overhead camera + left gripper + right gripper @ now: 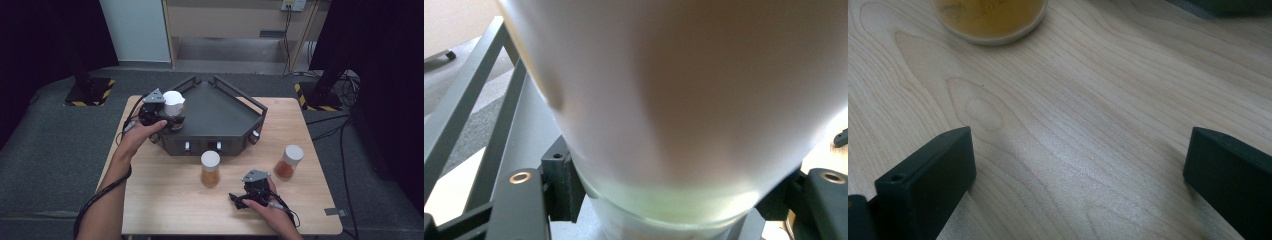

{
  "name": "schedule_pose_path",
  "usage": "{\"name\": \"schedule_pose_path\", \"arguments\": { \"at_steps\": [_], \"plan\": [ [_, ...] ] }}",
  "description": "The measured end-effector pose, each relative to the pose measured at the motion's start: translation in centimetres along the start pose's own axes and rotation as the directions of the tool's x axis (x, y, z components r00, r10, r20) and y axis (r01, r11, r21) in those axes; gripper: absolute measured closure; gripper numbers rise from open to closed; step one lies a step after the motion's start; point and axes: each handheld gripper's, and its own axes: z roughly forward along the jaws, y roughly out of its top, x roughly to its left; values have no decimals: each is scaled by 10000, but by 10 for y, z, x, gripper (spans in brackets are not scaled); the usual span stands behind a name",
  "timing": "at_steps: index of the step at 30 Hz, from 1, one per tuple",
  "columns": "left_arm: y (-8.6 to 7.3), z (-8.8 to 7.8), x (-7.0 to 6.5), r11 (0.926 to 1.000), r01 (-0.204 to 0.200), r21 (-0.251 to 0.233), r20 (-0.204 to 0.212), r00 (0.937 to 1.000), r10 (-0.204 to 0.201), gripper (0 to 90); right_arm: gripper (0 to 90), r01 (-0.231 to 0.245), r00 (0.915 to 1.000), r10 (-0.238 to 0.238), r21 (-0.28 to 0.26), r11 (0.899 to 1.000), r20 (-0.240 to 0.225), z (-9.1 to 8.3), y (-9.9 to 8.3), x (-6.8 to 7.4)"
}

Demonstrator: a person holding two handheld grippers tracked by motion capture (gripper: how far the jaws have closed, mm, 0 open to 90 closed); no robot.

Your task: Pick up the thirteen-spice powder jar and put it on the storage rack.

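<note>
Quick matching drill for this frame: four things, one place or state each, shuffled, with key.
1. left gripper
2. right gripper
3. middle jar
4. right-hand jar

A. stands on the table just in front of the dark tray
B. open, resting on the table
C. shut on a white-lidded jar at the tray's left edge
D. near the table's right side, reddish-orange contents

Pairs: 1-C, 2-B, 3-A, 4-D

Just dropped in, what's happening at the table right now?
A person works with a gripper in each hand. The left gripper is shut on a white-lidded glass jar, holding it at the left edge of the dark grey angular metal rack. The right gripper rests open on the light wooden table, with nothing between its jaws. Two more white-lidded jars wait on the table: one with orange-brown contents near the rack's front, one with reddish contents further right.
</note>
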Motion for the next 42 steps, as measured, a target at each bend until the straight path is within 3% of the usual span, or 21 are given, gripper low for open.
{"name": "schedule_pose_path", "arguments": {
  "at_steps": [21, 37, 42],
  "plan": [
    [-2, 9, 3, 9997, 198, 127, 140, 9997, -200, 294, 5, 10, 10000, -10, 2, 10000, -3, 0, 0, 0],
    [-5, 9, 6, 9998, 180, 87, 219, 9996, -182, 293, 5, 9, 10000, -9, 4, 10000, -2, 0, 0, 0],
    [0, 9, 6, 9995, 64, 295, 251, 9997, -71, 293, 5, 9, 10000, -9, 4, 10000, -1, 0, 0, 0]
  ]
}}
